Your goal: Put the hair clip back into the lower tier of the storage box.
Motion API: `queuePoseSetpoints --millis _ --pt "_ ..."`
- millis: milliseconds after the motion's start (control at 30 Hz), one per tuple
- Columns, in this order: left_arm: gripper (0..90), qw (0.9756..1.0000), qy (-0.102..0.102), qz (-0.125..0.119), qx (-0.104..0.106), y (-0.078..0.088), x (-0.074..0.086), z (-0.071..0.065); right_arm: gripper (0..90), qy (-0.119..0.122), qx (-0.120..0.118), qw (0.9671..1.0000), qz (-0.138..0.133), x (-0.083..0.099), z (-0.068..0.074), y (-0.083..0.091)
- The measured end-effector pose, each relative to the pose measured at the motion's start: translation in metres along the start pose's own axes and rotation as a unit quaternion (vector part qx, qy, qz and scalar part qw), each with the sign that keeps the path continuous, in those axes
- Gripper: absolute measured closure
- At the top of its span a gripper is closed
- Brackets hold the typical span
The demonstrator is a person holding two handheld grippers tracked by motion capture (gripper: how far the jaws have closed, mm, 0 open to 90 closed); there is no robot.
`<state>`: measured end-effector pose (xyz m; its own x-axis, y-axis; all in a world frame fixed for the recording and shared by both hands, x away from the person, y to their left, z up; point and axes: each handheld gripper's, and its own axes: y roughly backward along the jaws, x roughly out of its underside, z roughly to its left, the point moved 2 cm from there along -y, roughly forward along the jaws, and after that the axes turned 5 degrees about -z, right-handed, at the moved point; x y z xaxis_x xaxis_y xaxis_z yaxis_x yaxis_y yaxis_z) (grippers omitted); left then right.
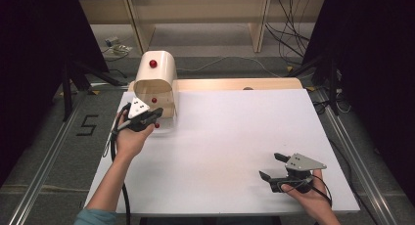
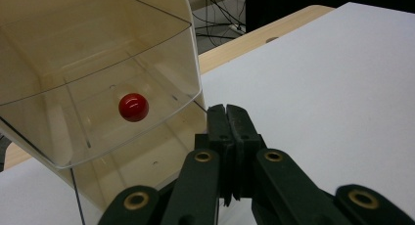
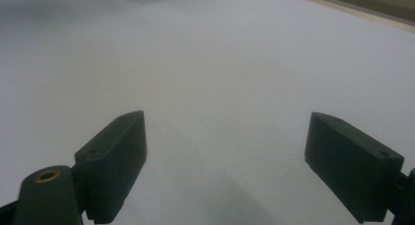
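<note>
Box (image 2: 98, 88) lid with red knob (image 2: 133, 107) sits beside your closed, empty left gripper (image 2: 227, 112); right gripper (image 3: 225, 151) idles open. Next, grasp that knob.

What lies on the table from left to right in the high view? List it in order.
Left tool, shut, at the clear box with its red knob → bare white tabletop → right tool, open, near the front right corner.
</note>
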<state>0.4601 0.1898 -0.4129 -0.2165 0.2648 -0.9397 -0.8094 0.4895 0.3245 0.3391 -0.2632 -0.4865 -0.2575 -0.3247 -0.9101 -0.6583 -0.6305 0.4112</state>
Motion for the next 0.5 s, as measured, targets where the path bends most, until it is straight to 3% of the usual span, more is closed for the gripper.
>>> queuePoseSetpoints --millis 500 --pt "89.5 1.0000 0.004 0.007 -0.005 -0.0054 0.0016 0.0066 16.4 0.000 0.000 1.0000 -0.001 0.0001 -0.0003 -0.0002"
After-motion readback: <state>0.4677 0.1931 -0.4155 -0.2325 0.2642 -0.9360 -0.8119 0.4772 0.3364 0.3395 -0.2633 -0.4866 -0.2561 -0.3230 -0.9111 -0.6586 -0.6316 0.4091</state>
